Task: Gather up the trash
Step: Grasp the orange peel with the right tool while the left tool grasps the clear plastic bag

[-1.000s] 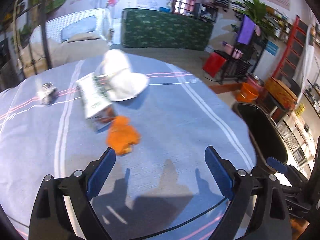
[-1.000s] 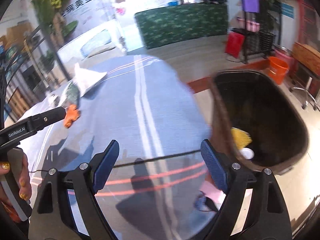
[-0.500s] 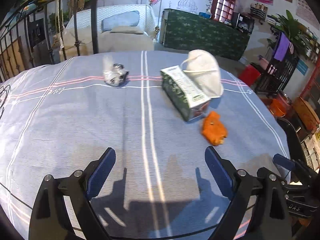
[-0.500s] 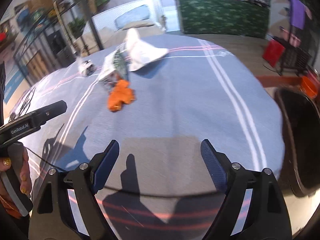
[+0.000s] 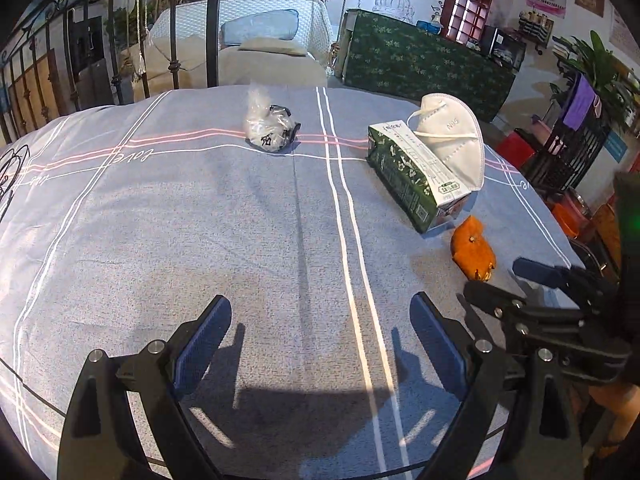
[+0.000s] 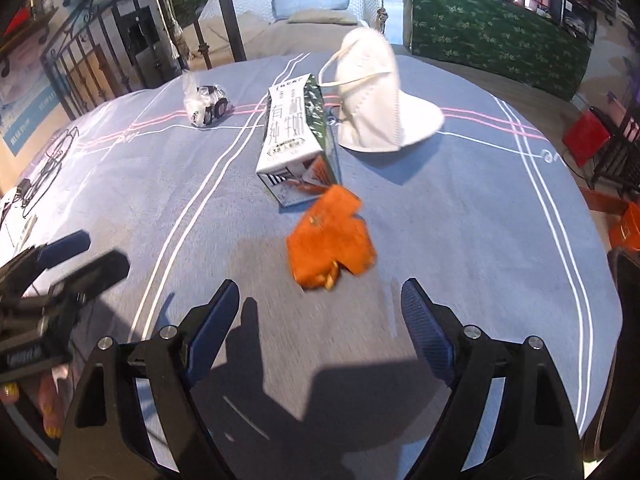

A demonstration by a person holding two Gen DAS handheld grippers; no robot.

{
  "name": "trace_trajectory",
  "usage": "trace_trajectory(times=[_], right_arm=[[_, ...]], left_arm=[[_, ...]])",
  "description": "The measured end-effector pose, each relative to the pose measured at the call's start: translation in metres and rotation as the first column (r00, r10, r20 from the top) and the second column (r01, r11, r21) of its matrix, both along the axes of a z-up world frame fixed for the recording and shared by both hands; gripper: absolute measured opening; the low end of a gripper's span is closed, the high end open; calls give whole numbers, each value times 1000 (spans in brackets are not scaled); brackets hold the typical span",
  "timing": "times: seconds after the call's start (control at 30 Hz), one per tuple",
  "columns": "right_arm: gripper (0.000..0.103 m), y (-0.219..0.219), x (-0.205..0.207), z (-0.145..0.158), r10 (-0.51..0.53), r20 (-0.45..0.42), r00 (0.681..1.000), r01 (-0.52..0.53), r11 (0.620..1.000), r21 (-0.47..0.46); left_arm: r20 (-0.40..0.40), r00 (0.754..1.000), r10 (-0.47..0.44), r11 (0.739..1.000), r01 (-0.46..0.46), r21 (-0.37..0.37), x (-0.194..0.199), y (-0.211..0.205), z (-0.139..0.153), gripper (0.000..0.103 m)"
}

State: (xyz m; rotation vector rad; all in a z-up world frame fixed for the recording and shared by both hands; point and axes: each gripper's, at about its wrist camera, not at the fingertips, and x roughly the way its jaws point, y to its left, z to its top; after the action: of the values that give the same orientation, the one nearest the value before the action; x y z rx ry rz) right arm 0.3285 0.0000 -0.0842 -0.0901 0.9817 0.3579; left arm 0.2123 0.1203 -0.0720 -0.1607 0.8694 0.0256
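The crumpled orange peel (image 6: 331, 240) lay on the grey striped desk (image 6: 480, 220) just ahead of the empty, wide-open right tongs (image 6: 320, 320); the left tongs (image 5: 320, 340) gaped too, well apart from it.

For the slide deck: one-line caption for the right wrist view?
Open right gripper facing orange peel, milk carton and face mask.

On the table (image 5: 200, 220), the peel (image 5: 472, 252) lies nearest at the right, just before the near end of the carton (image 5: 412, 178), the mask (image 5: 452, 138) leans against the carton's far right side, and the wrapper (image 5: 270, 130) sits well apart to the far left.
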Motion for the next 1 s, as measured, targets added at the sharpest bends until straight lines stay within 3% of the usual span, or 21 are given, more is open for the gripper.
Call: trace_trajectory(times=[0.07, 0.27, 0.4, 0.7, 1.0], right_arm=[[82, 6, 6, -1, 7, -3, 1000, -7, 1000, -19], [68, 15, 23, -8, 15, -29, 999, -17, 998, -64], [54, 17, 23, -8, 23, -31, 999, -25, 998, -62], [44, 13, 17, -5, 3, -7, 1000, -3, 1000, -19], [42, 2, -1, 14, -14, 45, 999, 12, 998, 59]], left_arm=[[-9, 1000, -8, 1000, 8, 6, 1, 1, -2, 89], [-9, 1000, -28, 999, 28, 19, 2, 4, 0, 89], [-8, 999, -42, 999, 42, 11, 8, 6, 1, 89], [-8, 998, -55, 997, 55, 45, 34, 13, 1, 90], [-4, 1000, -26, 997, 26, 66, 111, 37, 3, 90]])
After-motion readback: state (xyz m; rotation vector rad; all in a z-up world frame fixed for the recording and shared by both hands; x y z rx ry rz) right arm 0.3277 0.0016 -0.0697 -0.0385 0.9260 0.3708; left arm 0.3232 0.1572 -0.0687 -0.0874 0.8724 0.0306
